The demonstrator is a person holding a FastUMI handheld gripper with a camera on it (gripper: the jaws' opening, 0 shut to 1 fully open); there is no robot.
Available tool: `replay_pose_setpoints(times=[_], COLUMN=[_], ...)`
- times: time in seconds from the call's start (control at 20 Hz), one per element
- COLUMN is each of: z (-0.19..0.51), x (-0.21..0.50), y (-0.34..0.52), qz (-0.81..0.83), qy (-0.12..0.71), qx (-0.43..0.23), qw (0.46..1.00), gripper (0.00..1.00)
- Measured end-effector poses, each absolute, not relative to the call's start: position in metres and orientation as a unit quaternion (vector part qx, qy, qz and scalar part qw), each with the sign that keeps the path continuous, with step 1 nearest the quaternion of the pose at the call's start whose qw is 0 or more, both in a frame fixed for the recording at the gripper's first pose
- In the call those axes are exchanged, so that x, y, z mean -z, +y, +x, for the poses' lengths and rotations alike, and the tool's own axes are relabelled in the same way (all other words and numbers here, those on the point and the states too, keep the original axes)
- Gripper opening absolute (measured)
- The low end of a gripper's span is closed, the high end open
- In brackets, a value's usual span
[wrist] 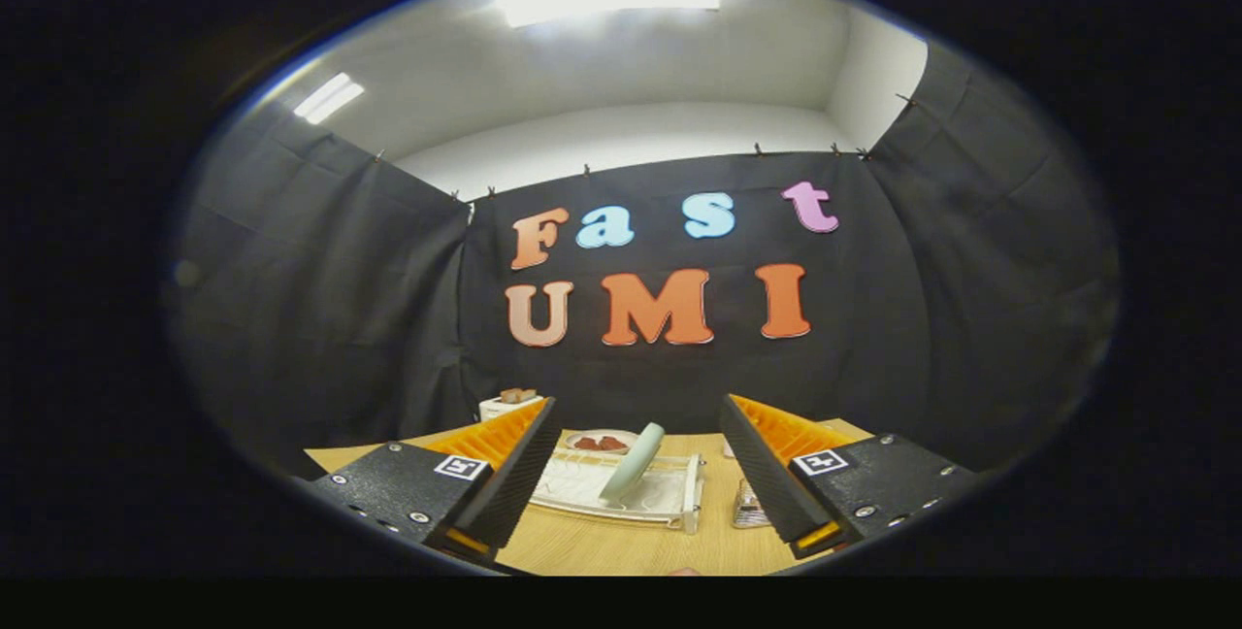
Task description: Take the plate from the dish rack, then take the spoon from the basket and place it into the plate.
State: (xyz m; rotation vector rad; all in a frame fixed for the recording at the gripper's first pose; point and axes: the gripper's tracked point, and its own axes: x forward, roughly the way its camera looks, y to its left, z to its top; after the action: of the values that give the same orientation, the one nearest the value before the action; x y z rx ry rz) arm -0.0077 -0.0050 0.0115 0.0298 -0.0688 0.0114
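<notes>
A pale green plate [633,461] stands tilted on edge in a white dish rack [670,498] on the wooden table [602,546]. The rack lies ahead of my gripper [640,415], between the lines of its two fingers. The fingers [519,464] are spread wide and hold nothing. A small wire basket [749,505] sits just right of the rack, partly hidden behind the right finger; I cannot make out a spoon in it.
Beyond the rack sits a small dish [599,441] with reddish-brown pieces. A white box [505,405] with brown items on top stands at the table's far left. Black cloth walls close the booth behind and on both sides.
</notes>
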Motion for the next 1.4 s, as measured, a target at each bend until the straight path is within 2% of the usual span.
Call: replay_pose_setpoints(times=[0.4,0.55,0.8,1.15,1.4], z=[-0.002,0.005,0.039,0.111,0.143], x=[-0.006,-0.013,-0.006,0.016,0.046], y=[-0.007,-0.003,-0.012,-0.015,-0.004], qz=[0.008,-0.003,-0.010,0.008,0.012], qy=[-0.042,-0.069,-0.094,-0.028,0.047], qx=[-0.004,-0.009,-0.001,-0.023,-0.043], qw=[0.999,0.998,0.996,0.999,0.998], gripper=[0.98,0.98,0.98,0.98,0.98])
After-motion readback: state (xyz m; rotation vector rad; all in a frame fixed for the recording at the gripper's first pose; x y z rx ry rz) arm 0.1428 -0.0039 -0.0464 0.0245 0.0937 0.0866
